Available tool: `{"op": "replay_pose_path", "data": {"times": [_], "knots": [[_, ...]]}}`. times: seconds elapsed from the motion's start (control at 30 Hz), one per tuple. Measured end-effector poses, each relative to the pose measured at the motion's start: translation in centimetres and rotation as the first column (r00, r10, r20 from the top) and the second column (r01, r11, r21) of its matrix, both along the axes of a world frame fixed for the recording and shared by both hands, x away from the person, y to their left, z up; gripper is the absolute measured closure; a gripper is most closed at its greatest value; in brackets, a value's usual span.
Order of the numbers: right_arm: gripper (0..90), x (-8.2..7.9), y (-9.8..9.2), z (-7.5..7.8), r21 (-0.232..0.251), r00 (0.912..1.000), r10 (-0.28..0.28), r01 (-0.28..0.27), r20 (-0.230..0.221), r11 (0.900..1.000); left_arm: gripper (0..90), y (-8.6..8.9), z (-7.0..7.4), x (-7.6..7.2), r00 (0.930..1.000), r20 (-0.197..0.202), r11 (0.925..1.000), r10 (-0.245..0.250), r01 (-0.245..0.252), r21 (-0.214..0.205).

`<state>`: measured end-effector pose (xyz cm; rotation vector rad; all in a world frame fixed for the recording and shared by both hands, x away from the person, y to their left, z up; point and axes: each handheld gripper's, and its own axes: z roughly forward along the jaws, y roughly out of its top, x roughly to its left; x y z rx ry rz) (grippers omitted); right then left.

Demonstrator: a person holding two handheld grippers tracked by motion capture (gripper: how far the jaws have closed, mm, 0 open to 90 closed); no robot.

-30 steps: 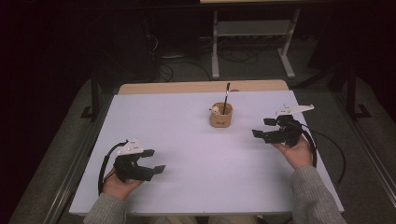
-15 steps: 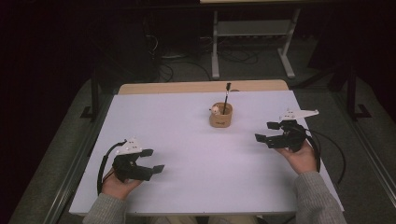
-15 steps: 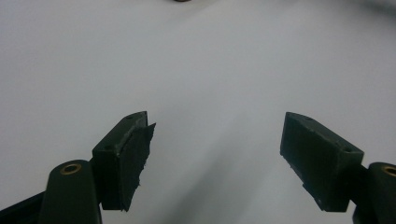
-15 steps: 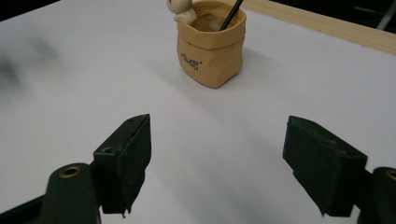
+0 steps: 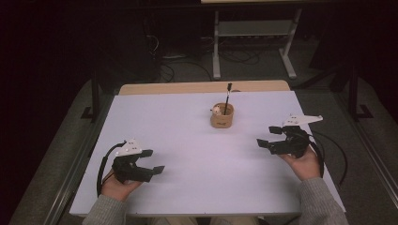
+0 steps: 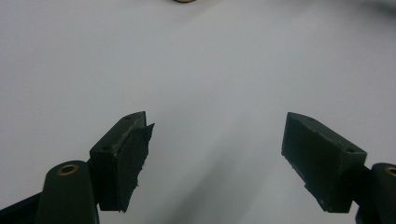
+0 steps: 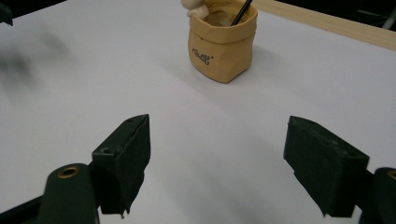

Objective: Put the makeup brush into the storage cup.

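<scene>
A small tan pouch-shaped holder (image 5: 222, 117) (image 7: 223, 42) stands upright near the table's far middle, with a black pen (image 5: 227, 98) sticking up from it and a small pale figure (image 5: 216, 110) at its rim. My right gripper (image 5: 271, 136) (image 7: 217, 163) hovers open at the right side of the white table (image 5: 187, 140), its jaws wide apart and pointing toward the holder, with nothing between them. My left gripper (image 5: 153, 161) (image 6: 215, 158) rests open at the front left over bare table, far from the holder.
A strip of wood (image 5: 202, 87) runs along the table's far edge. Beyond it on the dark floor stand a metal frame (image 5: 253, 42) and cables. Cables trail from both grippers, the right one looping toward the table's right edge (image 5: 335, 159).
My right gripper has drifted toward me and slightly right, away from the holder. The left gripper has stayed where it was.
</scene>
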<state>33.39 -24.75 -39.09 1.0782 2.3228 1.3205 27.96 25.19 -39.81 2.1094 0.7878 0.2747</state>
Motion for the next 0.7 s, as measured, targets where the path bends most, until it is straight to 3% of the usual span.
{"op": "replay_pose_path", "data": {"times": [0.7], "knots": [[20.9, -2.0, -1.2, -1.8, 0.014, 0.9998, -0.017, 0.017, -0.014, 0.9998, 19.6, 0.1, 0.0, 0.0, 0.9998, -0.004, 0.9998, 0.018, -0.018, -0.006]]}}
